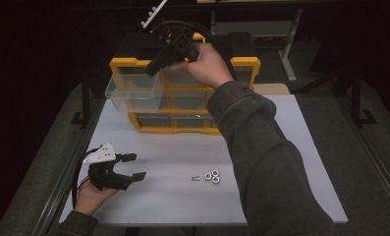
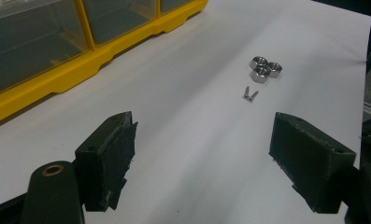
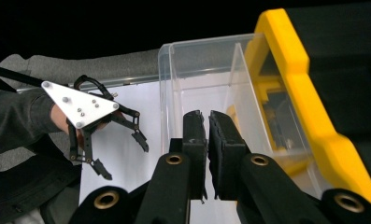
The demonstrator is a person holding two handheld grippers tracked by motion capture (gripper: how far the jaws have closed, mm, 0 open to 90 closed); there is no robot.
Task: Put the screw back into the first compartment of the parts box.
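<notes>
A yellow drawer cabinet (image 1: 244, 64) stands at the back of the white table top. Its upper-left clear drawer (image 1: 133, 92) is pulled out toward the left front. My right gripper (image 1: 153, 68) hangs over the cabinet just above that drawer, pointing down at it. In the right gripper view its jaws (image 3: 207, 117) are together over the open drawer (image 3: 197, 65), and I see nothing between the pads. My left gripper (image 1: 134, 166) rests at the table's front left, wide open and holding nothing (image 2: 202, 135). Three steel nuts (image 1: 212, 176) and two small screws (image 1: 195, 178) lie at the front middle.
The nuts (image 2: 265, 69) and screws (image 2: 250, 94) lie ahead of the left jaws, with the cabinet's yellow base (image 2: 57, 77) off to the left. Metal table rails (image 1: 60, 177) run along both sides. The right forearm (image 1: 261, 162) crosses the table's right half.
</notes>
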